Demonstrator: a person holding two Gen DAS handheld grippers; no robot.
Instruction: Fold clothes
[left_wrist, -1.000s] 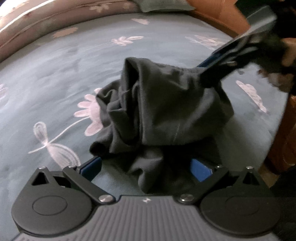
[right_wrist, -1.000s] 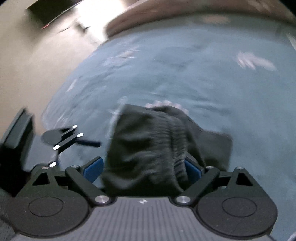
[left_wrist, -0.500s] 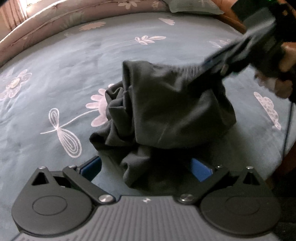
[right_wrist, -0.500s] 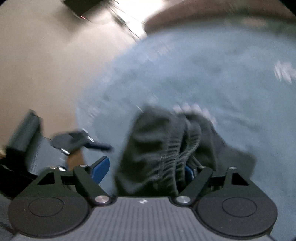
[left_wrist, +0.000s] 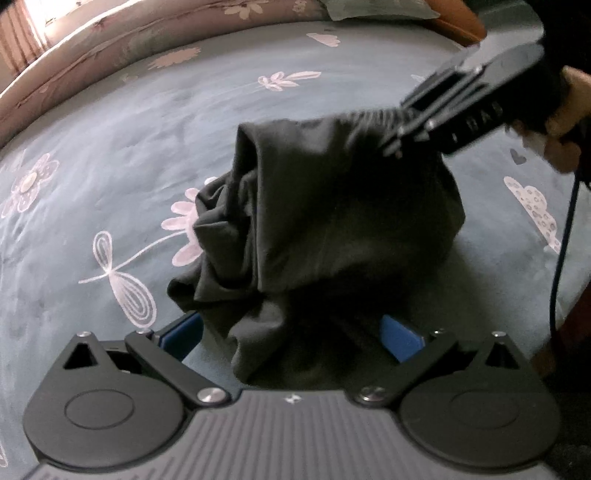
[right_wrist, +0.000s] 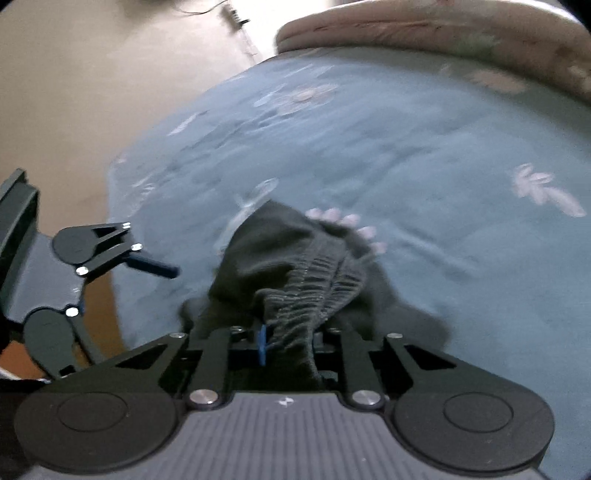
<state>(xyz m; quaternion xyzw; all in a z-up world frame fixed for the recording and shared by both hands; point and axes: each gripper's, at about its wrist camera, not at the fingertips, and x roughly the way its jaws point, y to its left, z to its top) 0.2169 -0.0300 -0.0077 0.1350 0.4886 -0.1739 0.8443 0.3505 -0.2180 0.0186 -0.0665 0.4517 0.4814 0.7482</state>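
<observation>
place: home bedroom | bed: blue-grey cover with pale flower print | bolster: pinkish floral roll along the far edge | pillow: grey-green, at far corner | floor: bare beige beside bed

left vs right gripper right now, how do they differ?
Right gripper has just been closing and now pinches the dark garment's ribbed waistband; left gripper stands wide open, cloth lying loose between its blue pads. Right lifts the fabric; left grips nothing. Both angle down over the blue bedspread.
</observation>
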